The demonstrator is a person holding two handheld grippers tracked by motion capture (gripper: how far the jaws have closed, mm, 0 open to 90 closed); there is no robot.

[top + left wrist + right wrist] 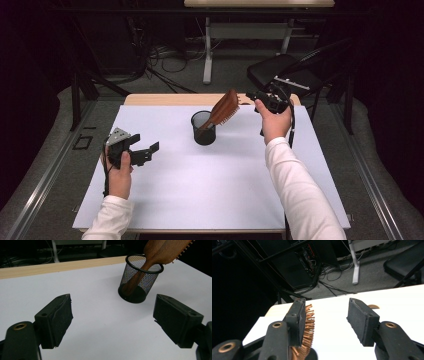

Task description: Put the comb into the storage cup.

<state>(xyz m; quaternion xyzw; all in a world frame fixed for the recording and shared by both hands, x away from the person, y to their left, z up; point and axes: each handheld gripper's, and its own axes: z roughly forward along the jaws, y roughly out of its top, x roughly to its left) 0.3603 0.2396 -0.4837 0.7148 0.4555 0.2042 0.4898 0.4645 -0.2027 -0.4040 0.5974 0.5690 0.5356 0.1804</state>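
Toward 12 o'clock from table [200, 190] centre: black mesh cup [203, 131], wooden hairbrush [224, 107] inside, handle down, so cup wall props it; head leans to 2 o'clock. Right gripper [251, 96] beside head, jaws apart, bristles against one pad, likely release. Left gripper [146, 141] at 9 o'clock, idle, jaws wide, empty. No readable writing or brand.
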